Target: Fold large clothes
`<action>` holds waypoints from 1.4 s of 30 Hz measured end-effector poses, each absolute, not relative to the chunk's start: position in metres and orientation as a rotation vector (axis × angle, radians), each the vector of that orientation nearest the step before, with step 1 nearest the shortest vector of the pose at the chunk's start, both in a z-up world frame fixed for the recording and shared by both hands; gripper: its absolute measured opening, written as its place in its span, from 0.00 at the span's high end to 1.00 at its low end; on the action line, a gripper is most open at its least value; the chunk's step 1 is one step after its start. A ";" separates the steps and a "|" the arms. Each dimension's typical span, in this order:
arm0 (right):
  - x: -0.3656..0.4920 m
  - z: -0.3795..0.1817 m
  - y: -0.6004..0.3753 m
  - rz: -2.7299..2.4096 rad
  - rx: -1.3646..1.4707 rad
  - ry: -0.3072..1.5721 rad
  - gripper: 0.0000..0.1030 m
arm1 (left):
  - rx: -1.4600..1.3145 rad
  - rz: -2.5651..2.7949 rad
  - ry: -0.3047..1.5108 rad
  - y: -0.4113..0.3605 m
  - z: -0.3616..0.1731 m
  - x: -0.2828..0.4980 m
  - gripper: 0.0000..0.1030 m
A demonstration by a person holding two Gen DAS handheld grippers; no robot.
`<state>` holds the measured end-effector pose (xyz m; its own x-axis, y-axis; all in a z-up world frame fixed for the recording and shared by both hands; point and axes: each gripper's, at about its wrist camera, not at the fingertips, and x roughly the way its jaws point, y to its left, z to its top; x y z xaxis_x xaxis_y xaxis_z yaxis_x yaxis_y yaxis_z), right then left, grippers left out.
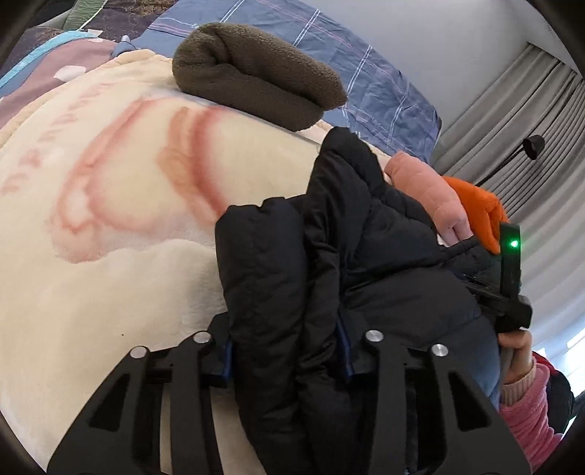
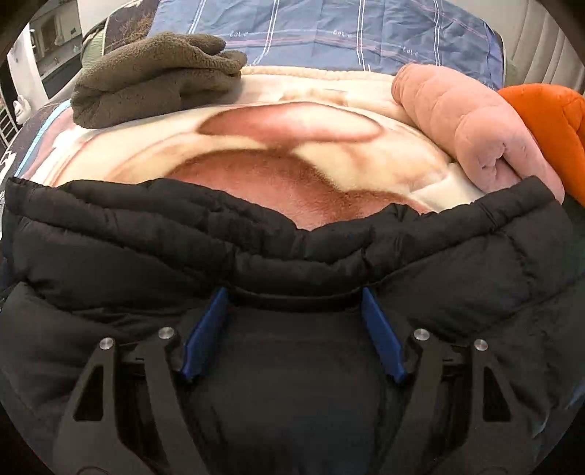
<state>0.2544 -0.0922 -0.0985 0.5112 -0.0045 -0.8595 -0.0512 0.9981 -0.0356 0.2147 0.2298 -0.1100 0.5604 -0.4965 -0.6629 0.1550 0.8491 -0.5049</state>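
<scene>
A black puffer jacket (image 1: 329, 234) lies bunched on a cream blanket (image 1: 109, 237). My left gripper (image 1: 287, 350) has a thick fold of the jacket filling the space between its blue-padded fingers. In the right wrist view the same jacket (image 2: 146, 263) spreads across the lower frame. My right gripper (image 2: 292, 325) stands wide, with its blue pads (image 2: 204, 329) either side of a dark bulge of jacket fabric. The right gripper's body also shows in the left wrist view (image 1: 508, 277), held by a hand in a pink sleeve.
A folded brown fleece (image 1: 256, 73) (image 2: 153, 76) lies at the blanket's far edge. A rolled pink garment (image 2: 471, 131) (image 1: 427, 190) and an orange one (image 2: 548, 124) (image 1: 479, 208) lie to the right. A blue plaid sheet (image 2: 329, 33) is behind. Grey curtains (image 1: 512, 120) hang at right.
</scene>
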 end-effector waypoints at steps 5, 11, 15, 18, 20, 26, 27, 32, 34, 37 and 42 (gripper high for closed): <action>0.233 -0.082 -0.102 0.043 -0.035 0.962 0.27 | -0.494 -0.447 0.885 0.232 -0.103 0.212 0.78; 0.118 -0.016 -0.100 0.158 -0.108 0.643 0.24 | -0.375 -0.454 0.942 0.216 -0.076 0.212 0.79; 0.028 -0.021 -0.025 0.405 -0.338 0.544 0.23 | -0.190 -0.449 1.004 0.194 -0.056 0.222 0.78; -0.021 -0.045 0.041 0.480 -0.549 0.463 0.23 | -0.092 -0.442 1.044 0.180 -0.047 0.229 0.78; -0.041 -0.060 0.079 0.493 -0.650 0.398 0.23 | -0.052 -0.433 1.066 0.174 -0.046 0.233 0.78; -0.041 -0.099 0.145 0.334 -0.907 0.281 0.18 | -0.053 -0.434 1.099 0.179 -0.050 0.238 0.79; -0.034 -0.104 0.151 0.316 -0.924 0.297 0.22 | -0.055 -0.436 1.098 0.179 -0.049 0.239 0.79; -0.008 -0.083 0.133 0.316 -0.791 0.403 0.87 | -0.039 -0.430 1.030 0.169 -0.034 0.234 0.79; -0.009 -0.054 0.112 0.321 -0.692 0.380 0.88 | -0.026 -0.453 0.976 0.158 -0.021 0.229 0.79; -0.008 -0.016 0.076 0.293 -0.553 0.336 0.88 | -0.054 -0.518 0.902 0.140 0.009 0.224 0.79; -0.007 0.032 -0.014 0.285 -0.213 0.334 0.88 | 0.027 -0.608 0.801 0.070 0.066 0.209 0.79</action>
